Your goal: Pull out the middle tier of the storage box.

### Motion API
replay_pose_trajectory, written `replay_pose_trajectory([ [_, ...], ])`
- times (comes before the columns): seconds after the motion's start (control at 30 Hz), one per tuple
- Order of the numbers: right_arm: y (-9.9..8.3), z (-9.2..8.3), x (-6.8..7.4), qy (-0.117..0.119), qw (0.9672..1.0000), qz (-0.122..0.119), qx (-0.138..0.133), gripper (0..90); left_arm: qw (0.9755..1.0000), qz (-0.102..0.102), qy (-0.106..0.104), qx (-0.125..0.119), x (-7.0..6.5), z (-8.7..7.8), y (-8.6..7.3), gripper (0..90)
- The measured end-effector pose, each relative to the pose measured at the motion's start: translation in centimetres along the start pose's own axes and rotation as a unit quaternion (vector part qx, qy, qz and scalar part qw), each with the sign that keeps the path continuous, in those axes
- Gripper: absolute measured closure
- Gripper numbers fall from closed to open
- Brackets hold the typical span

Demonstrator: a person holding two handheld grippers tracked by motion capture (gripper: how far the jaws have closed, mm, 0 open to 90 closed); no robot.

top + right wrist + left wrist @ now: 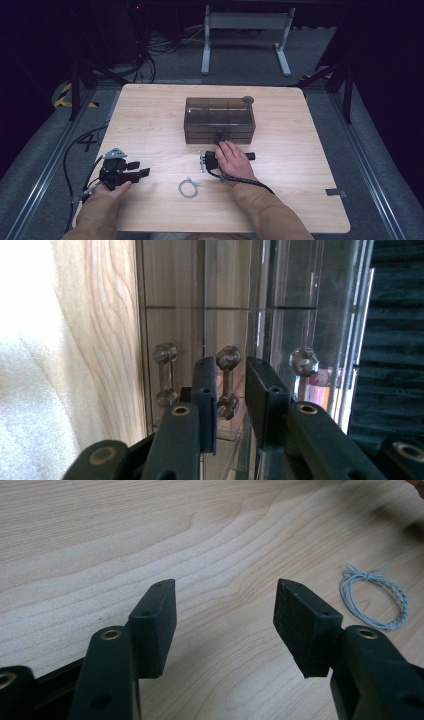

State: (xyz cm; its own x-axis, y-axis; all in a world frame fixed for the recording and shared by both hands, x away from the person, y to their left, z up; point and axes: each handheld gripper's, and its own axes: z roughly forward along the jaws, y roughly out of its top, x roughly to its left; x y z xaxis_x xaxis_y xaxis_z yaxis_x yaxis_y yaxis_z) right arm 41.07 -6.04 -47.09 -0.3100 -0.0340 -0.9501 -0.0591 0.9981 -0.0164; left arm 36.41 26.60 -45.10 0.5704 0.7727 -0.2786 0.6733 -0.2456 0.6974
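My right gripper (pixel 231 385) brackets a knob (pixel 228 382) on the box (pixel 220 120) mid-table without clamping it, while my left gripper (pixel 225 610) rests released near the table's (pixel 150 110) front-left corner.

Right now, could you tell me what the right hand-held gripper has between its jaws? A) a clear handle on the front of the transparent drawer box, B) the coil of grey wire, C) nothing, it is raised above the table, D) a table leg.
A: in the right gripper view the right hand-held gripper has its jaws on either side of a clear handle on the transparent drawer box, while the wire coil lies apart.
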Motion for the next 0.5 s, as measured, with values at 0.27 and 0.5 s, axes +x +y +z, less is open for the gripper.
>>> replay_pose_trajectory([
  [0.27, 0.11, 0.07, 0.12, -0.005, 1.0000, -0.007, 0.001, 79.8, 1.0000, 0.000, -0.002, 0.001, 0.00, 0.01, 0.00, 43.6],
  [0.5, 0.22, 0.06, 0.26, -0.010, 0.9999, -0.012, 0.006, 80.0, 1.0000, 0.000, -0.002, 0.001, -0.01, 0.02, 0.00, 43.6],
])
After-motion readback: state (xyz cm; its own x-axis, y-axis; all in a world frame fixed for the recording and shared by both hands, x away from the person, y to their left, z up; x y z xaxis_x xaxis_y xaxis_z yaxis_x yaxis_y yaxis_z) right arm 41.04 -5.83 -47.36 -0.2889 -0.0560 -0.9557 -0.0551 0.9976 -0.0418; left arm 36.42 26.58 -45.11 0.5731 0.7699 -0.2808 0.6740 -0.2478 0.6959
